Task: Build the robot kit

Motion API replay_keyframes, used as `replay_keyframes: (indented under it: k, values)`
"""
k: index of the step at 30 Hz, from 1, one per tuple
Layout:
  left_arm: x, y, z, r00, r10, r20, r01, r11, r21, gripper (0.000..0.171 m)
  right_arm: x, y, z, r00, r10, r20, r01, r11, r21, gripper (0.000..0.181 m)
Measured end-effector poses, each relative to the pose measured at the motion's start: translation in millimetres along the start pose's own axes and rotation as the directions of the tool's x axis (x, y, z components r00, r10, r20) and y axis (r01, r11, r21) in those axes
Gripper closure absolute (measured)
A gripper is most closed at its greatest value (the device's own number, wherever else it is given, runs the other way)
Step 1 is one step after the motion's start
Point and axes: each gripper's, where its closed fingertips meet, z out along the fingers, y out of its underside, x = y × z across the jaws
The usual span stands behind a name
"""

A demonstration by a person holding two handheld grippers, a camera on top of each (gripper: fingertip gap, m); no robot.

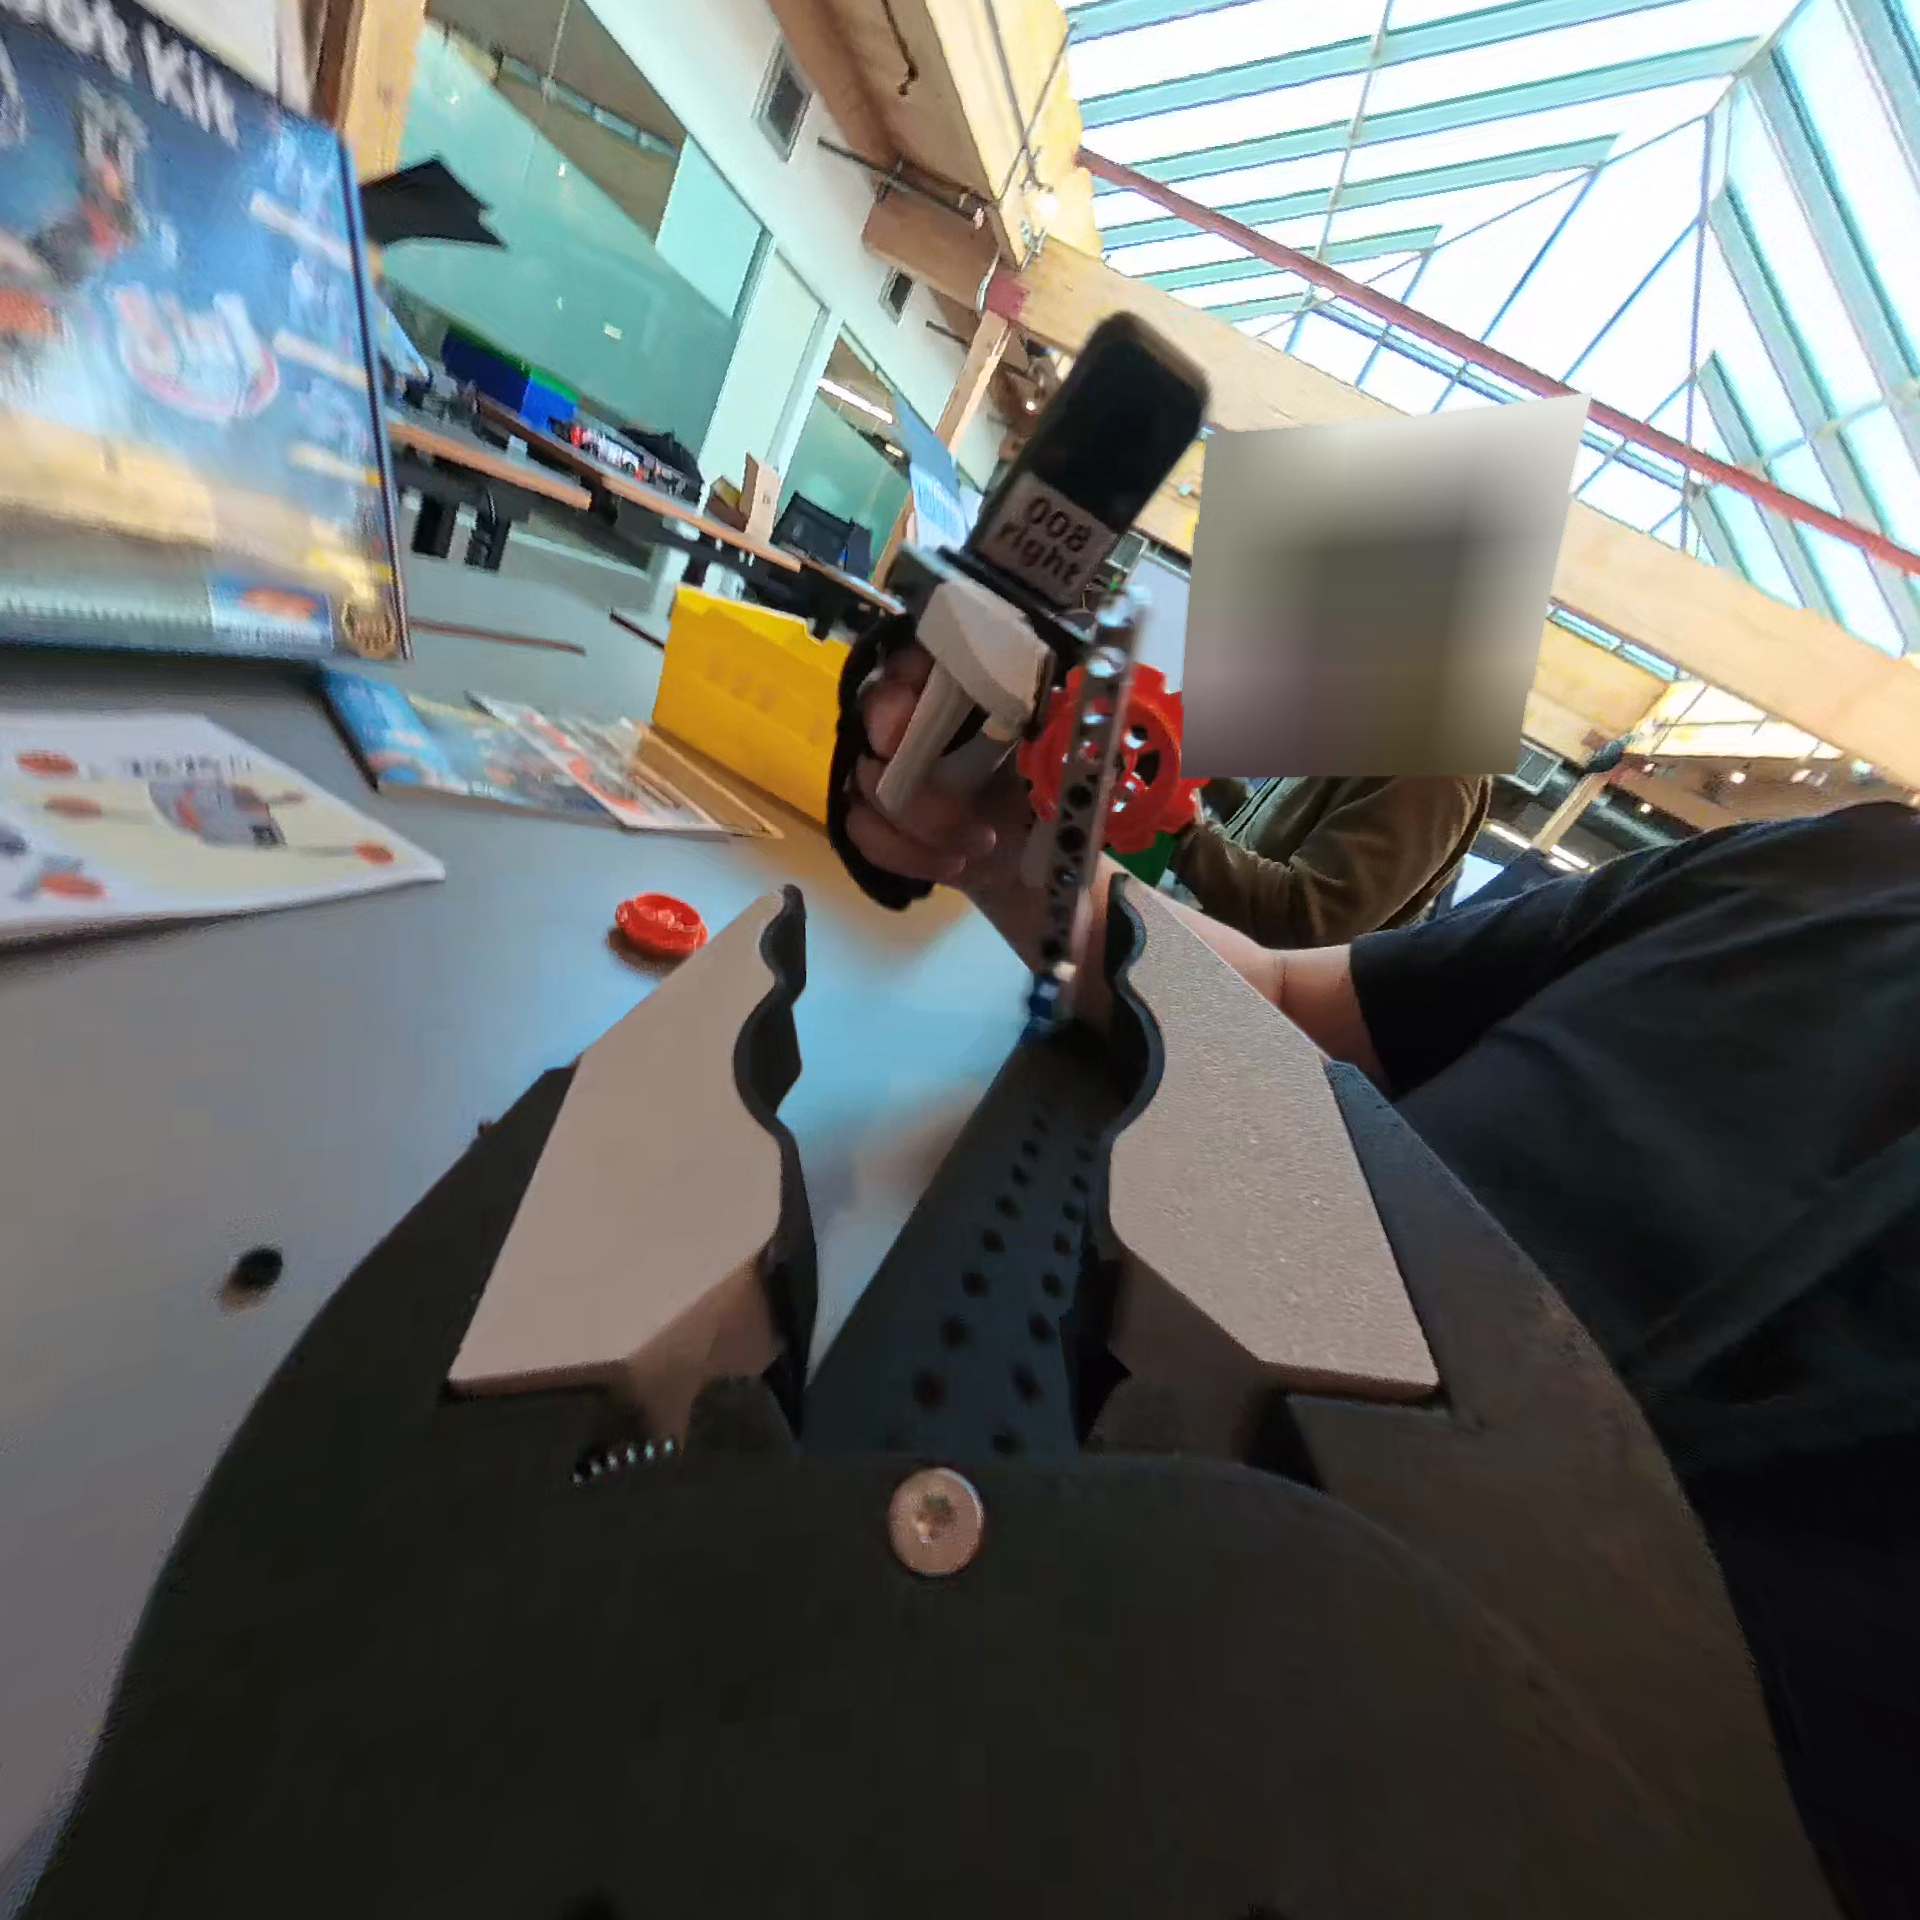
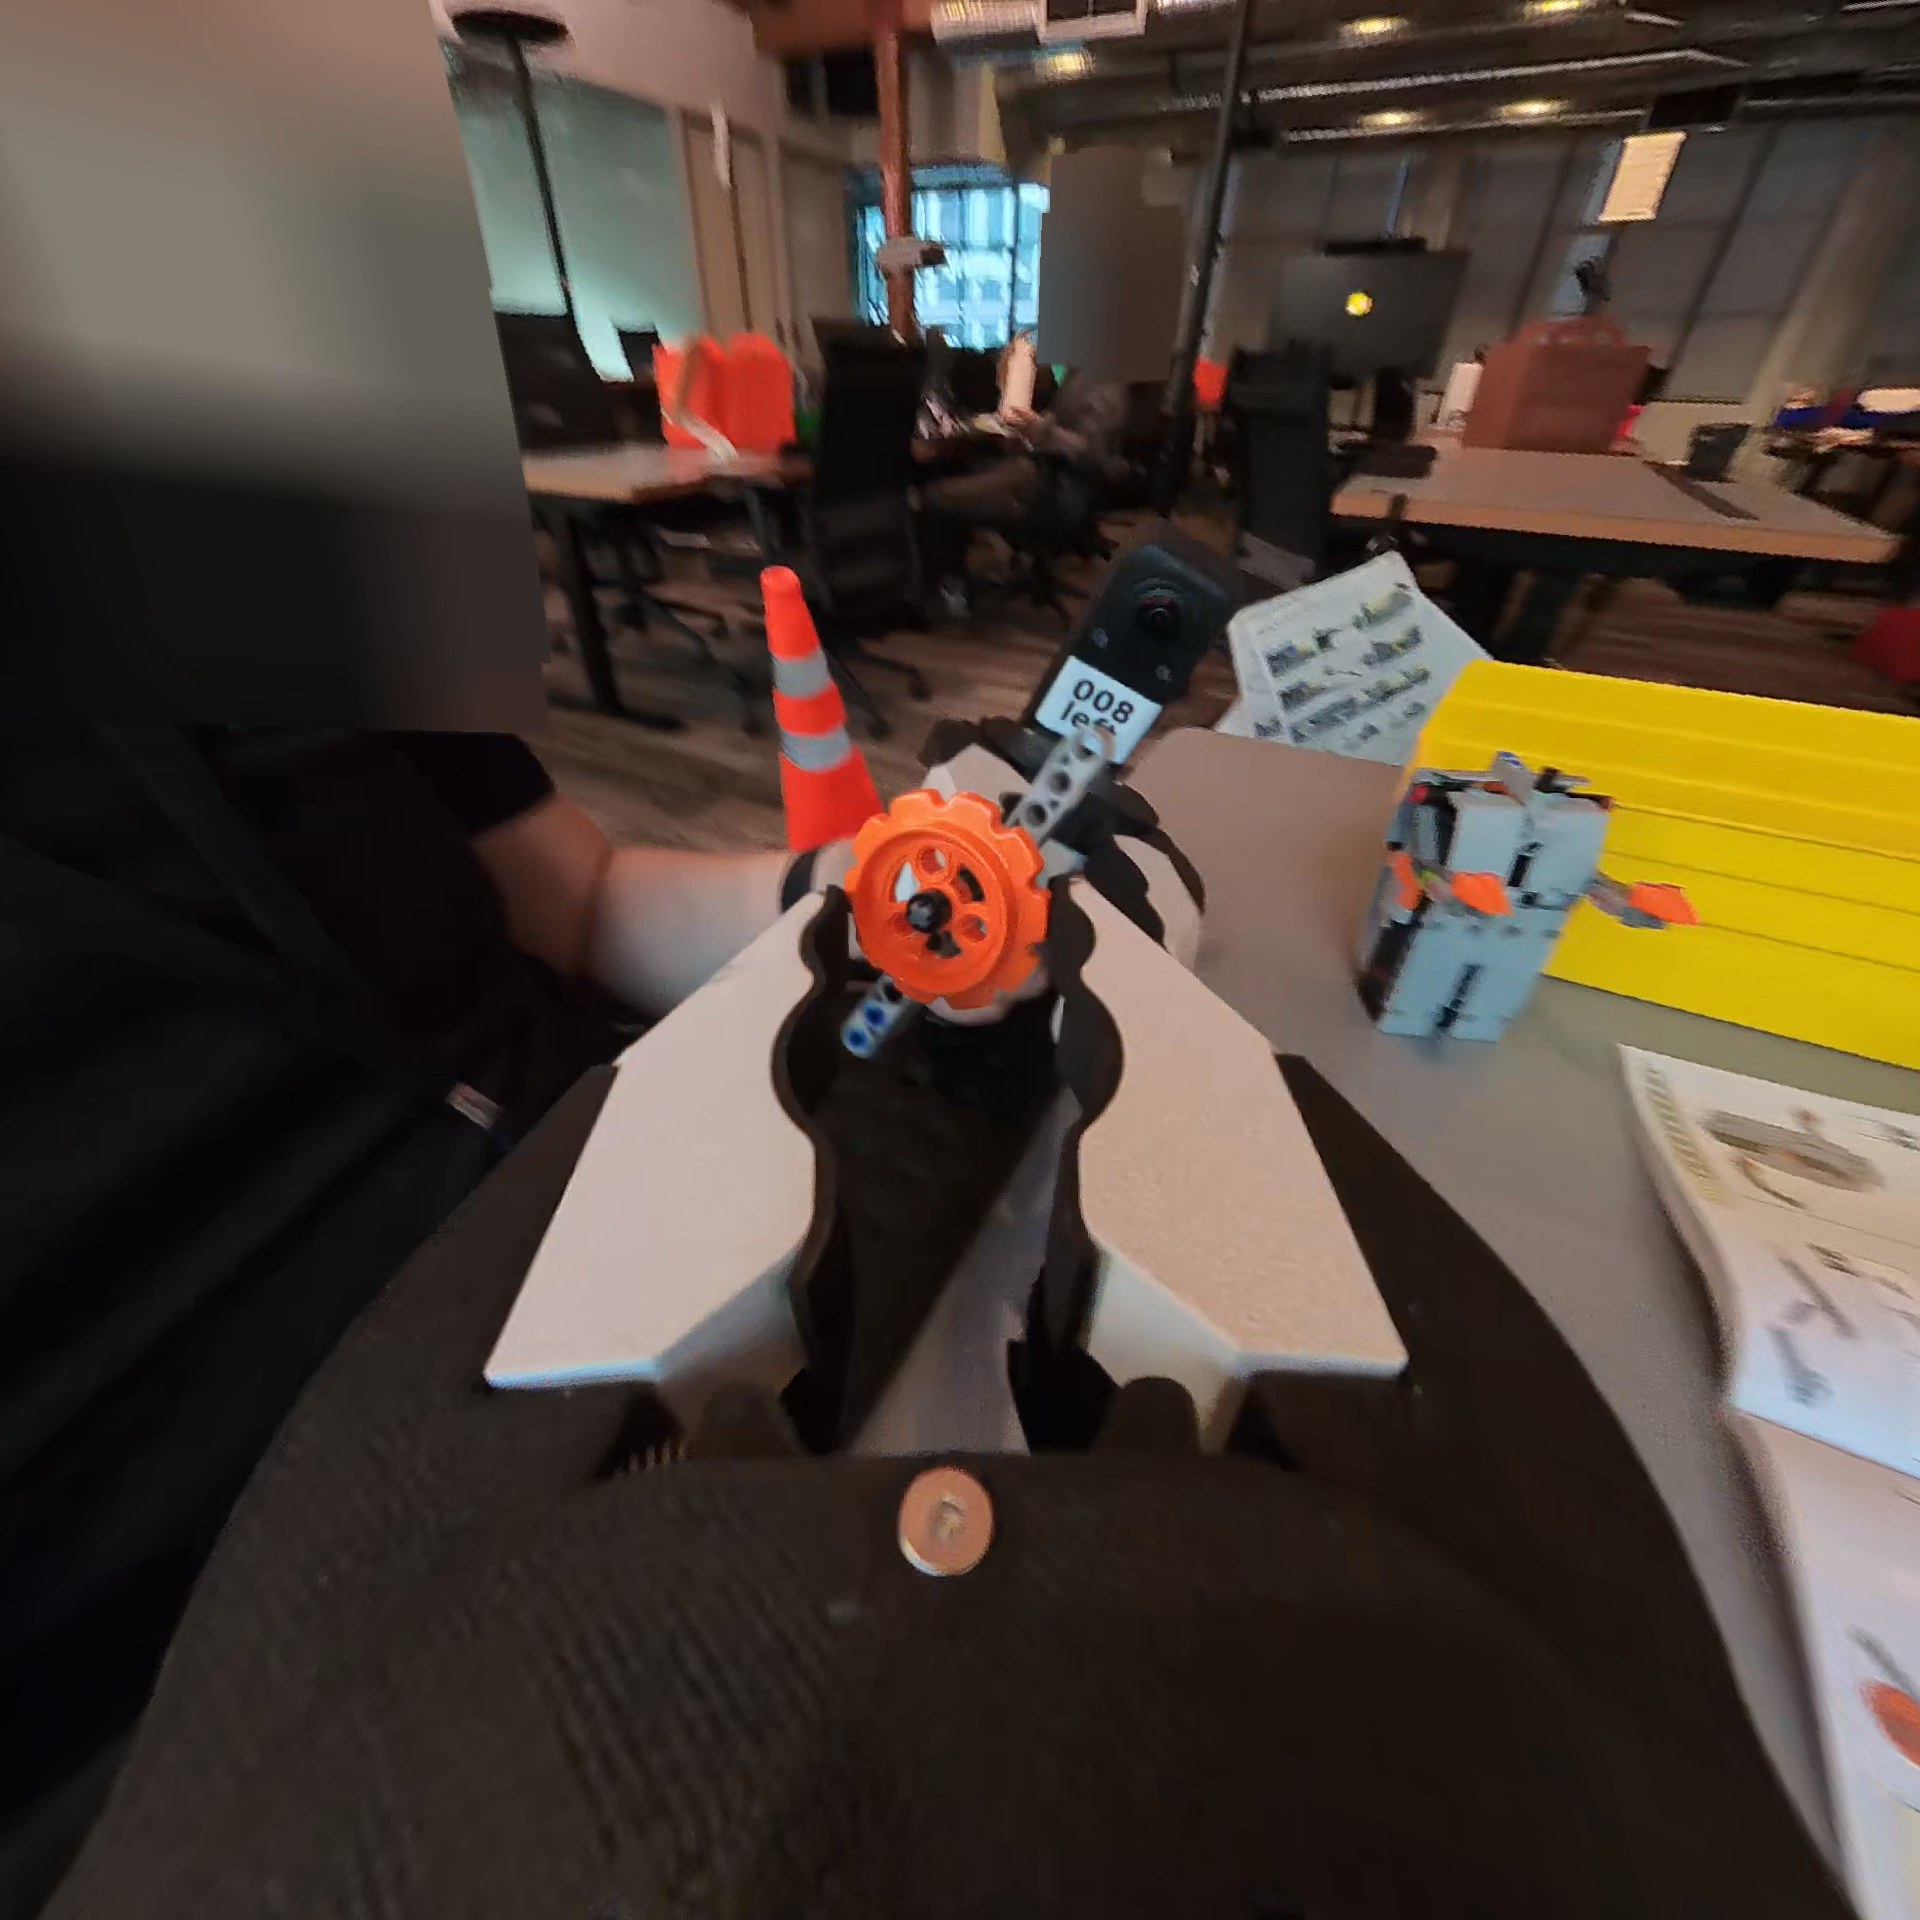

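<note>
My left gripper (image 1: pixel 951 904) has its jaws apart. A dark perforated beam (image 1: pixel 997 1247) lies between them along the right finger, with the table showing on its left. A blue pin (image 1: pixel 1039 1013) joins it to a grey perforated beam (image 1: pixel 1086 800) that rises to an orange gear (image 1: pixel 1132 748). In the right wrist view my right gripper (image 2: pixel 945 925) is shut on that orange gear (image 2: pixel 940 914), which is mounted on the grey beam (image 2: pixel 1049 795). The right gripper (image 1: pixel 977 686) shows in the left wrist view, hand-held. The left gripper (image 2: pixel 1127 665) shows behind the gear.
An orange round piece (image 1: pixel 660 923) lies on the grey table. A yellow bin (image 2: pixel 1714 831), a grey-and-orange built model (image 2: pixel 1475 914) and instruction booklets (image 2: pixel 1808 1226) are to the right. A blue kit box (image 1: pixel 177 364) stands at the left. A traffic cone (image 2: pixel 810 717) stands on the floor.
</note>
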Motion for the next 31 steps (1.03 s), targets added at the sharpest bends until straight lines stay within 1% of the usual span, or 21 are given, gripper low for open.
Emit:
replay_keyframes:
  k: [2, 3, 4, 6, 8, 9, 19, 21, 23, 24, 26, 27, 29, 31]
  values:
    - [9.4, -2.6, 4.9, 0.997, 0.072, -0.028, -0.072, 0.997, 0.018, 0.12, -3.6, -2.5, 1.2, 0.997, 0.059, 0.048, -0.06, 0.998, 0.035, 0.144]
    - [14.0, -2.7, 7.2, 0.995, 0.091, -0.048, -0.09, 0.996, 0.02, 0.13, -3.6, -2.4, 1.6, 0.996, 0.074, 0.057, -0.076, 0.996, 0.042, 0.144]
    - [18.1, -3.2, 9.4, 0.993, 0.096, -0.069, -0.095, 0.995, 0.026, 0.135, -3.1, -0.5, 2.2, 0.995, 0.083, 0.06, -0.085, 0.996, 0.04, 0.144]
    - [22.2, -5.4, 12.2, 0.992, 0.081, -0.099, -0.077, 0.996, 0.043, 0.142, -1.7, 4.9, 3.5, 0.994, 0.09, 0.057, -0.092, 0.996, 0.022, 0.144]
    - [25.2, -6.9, 11.8, 0.989, 0.067, -0.131, -0.059, 0.996, 0.062, 0.162, -0.7, 7.5, 4.4, 0.994, 0.098, 0.057, -0.099, 0.995, 0.019, 0.144]
    - [26.1, -7.6, 11.0, 0.988, 0.058, -0.141, -0.049, 0.996, 0.071, 0.165, -0.3, 8.6, 4.8, 0.993, 0.104, 0.057, -0.105, 0.994, 0.017, 0.144]
    - [23.8, -6.7, 7.5, 0.993, 0.021, -0.115, -0.014, 0.998, 0.065, 0.166, 1.2, 10.8, 6.1, 0.987, 0.146, 0.073, -0.149, 0.988, 0.036, 0.144]
    - [23.1, -8.5, 5.9, 0.994, 0.003, -0.112, 0.005, 0.997, 0.074, 0.167, 4.8, 8.3, 4.7, 0.986, 0.156, 0.057, -0.159, 0.986, 0.055, 0.143]
    - [19.4, -10.4, 3.0, 0.996, -0.012, -0.087, 0.019, 0.997, 0.081, 0.166, 11.8, 0.9, -1.1, 0.99, 0.143, 0.009, -0.143, 0.986, 0.086, 0.143]
    - [17.7, -10.6, 1.5, 0.997, -0.02, -0.074, 0.026, 0.997, 0.079, 0.166, 16.1, -2.9, -5.1, 0.994, 0.105, -0.041, -0.101, 0.991, 0.09, 0.147]
    - [16.1, -10.1, -1.2, 0.997, -0.036, -0.063, 0.041, 0.996, 0.073, 0.166, 13.5, -11.7, -10.5, 0.993, -0.04, -0.115, 0.047, 0.997, 0.056, 0.162]
    - [16.3, -10.2, -2.5, 0.997, -0.043, -0.067, 0.048, 0.996, 0.073, 0.166, 12.8, -12.5, -11.2, 0.981, -0.117, -0.155, 0.12, 0.993, 0.004, 0.165]
    - [18.0, -11.3, -4.6, 0.995, -0.058, -0.081, 0.064, 0.995, 0.08, 0.166, 13.3, -4.6, -10.4, 0.935, -0.279, -0.217, 0.249, 0.956, -0.155, 0.17]
    - [18.1, -11.1, -5.3, 0.994, -0.069, -0.088, 0.076, 0.994, 0.08, 0.166, 10.6, -0.4, -7.1, 0.897, -0.379, -0.229, 0.326, 0.915, -0.239, 0.176]
